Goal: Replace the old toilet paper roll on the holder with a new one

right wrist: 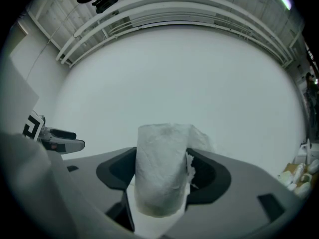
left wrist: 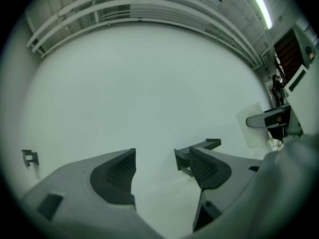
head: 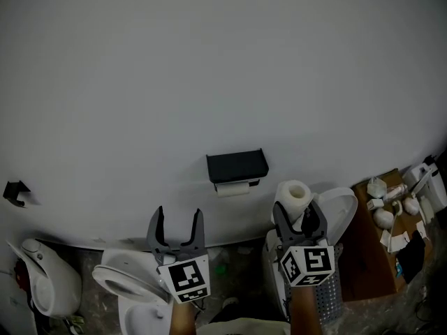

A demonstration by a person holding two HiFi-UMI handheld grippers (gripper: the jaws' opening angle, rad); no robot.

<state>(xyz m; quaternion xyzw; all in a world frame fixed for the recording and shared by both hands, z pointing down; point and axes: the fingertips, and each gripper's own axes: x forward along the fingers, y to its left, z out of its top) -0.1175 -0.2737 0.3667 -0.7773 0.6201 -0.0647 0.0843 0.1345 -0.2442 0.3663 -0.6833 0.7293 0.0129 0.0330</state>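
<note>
R gripper (head: 297, 212) pinches new roll (head: 293, 194); L gripper (head: 179, 215) spread, empty. Old roll (head: 232, 188) on holder (head: 237, 165) beyond fingertips: swap not yet begun.

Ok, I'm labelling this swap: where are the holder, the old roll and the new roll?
holder (head: 237, 166): head view, front of its black cover.
old roll (head: 232, 189): head view, white paper under the cover.
new roll (right wrist: 160, 173): right gripper view, its paper side.

Left claw (left wrist: 162, 157) stands open facing black holder (left wrist: 182, 159).
</note>
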